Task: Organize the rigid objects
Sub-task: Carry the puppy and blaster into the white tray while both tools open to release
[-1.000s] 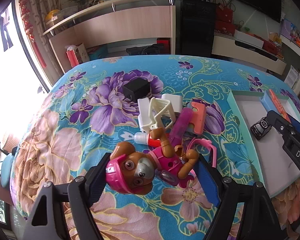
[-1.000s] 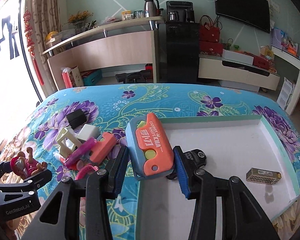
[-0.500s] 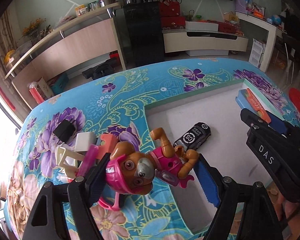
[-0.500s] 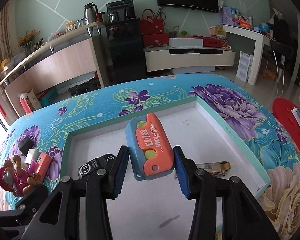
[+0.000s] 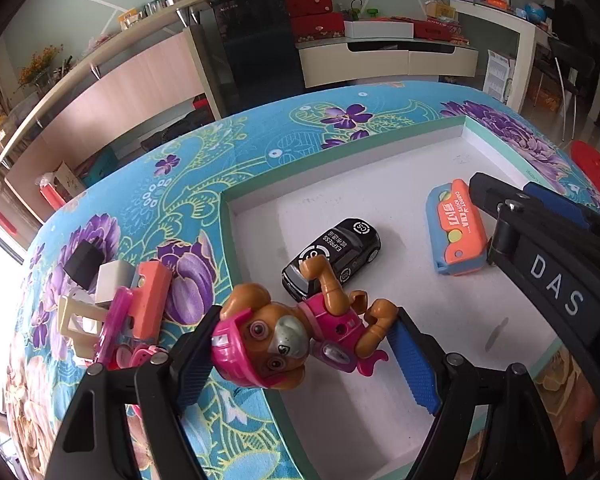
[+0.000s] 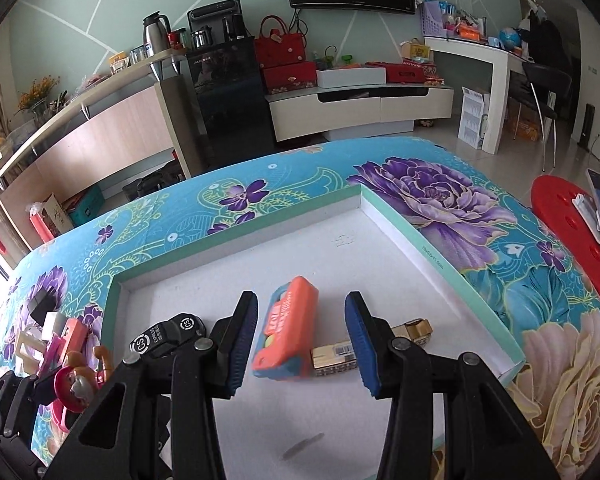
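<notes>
**Pup toy held over tray edge as knife toy lies free between open fingers**

The left gripper (image 5: 300,354) clamps a brown pup (image 5: 278,340) in a pink helmet between its blue pads (image 5: 414,364), holding the figure sideways above the near-left rim of the tray (image 5: 340,176). The tray, white inside with a teal wall, sits on a floral cloth (image 5: 172,196) of blue and purple.

Inside the tray, a black car (image 5: 340,252) marked "EXPRESS" rests just beyond the pup's raised arm. To its right lies an orange-and-blue knife toy (image 5: 458,232), flat on the tray floor.

The right gripper (image 6: 302,346) stands spread wide over that knife toy (image 6: 286,338), which sits between the 2 blue pads (image 6: 360,344) without touching either. A gold bar (image 6: 374,348) lies just beside the knife toy, partly hidden behind the right-hand pad. The car (image 6: 168,334) shows to the left of the fingers, near the tray's (image 6: 432,256) left wall.

On the cloth left of the tray, a pile (image 5: 116,308) of pink, coral, cream and white pieces lies together, with a black block (image 5: 85,263) at its far end. From the right wrist view the pup (image 6: 78,380) appears at lower left, in the left gripper (image 6: 32,392), with the pile (image 6: 48,340) behind it.
</notes>
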A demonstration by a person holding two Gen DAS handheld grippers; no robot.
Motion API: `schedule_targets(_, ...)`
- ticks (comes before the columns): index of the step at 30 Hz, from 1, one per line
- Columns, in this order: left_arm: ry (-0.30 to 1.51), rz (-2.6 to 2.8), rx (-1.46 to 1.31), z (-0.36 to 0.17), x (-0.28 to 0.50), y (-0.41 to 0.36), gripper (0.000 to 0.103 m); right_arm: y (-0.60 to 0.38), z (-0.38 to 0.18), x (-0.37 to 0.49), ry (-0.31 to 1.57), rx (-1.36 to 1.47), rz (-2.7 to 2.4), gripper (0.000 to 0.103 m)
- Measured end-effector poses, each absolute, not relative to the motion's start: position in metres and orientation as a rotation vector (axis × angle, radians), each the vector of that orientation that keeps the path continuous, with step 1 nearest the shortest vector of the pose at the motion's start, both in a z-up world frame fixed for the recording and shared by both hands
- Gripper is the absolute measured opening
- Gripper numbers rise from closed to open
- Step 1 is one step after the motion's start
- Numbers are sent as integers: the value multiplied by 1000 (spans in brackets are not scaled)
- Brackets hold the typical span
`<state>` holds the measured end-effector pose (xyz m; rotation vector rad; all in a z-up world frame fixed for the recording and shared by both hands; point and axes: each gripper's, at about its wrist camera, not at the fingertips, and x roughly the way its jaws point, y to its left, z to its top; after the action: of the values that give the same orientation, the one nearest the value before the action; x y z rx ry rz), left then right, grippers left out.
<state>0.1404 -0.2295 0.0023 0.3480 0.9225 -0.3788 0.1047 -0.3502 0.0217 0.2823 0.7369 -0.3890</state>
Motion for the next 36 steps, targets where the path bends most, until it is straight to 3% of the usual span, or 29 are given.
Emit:
schedule_targets(11, 940, -385, 293, 3, 143, -222, 86, -343, 22, 108, 744, 250, -387, 47)
schedule_targets(13, 925, -387, 279, 6, 143, -220, 98, -345, 23, 107, 738, 255, -393, 47)
schedule_targets(15, 912, -386, 271, 9, 142, -218, 103, -346, 24, 106, 736, 260, -398, 47)
schedule_targets(33, 869, -125, 86, 31, 167, -138, 103, -340, 18, 112, 773, 251, -381, 47)
schedule_targets(36, 876, -102, 60, 29, 169, -129, 103, -334, 14, 116, 803, 245, -361, 57)
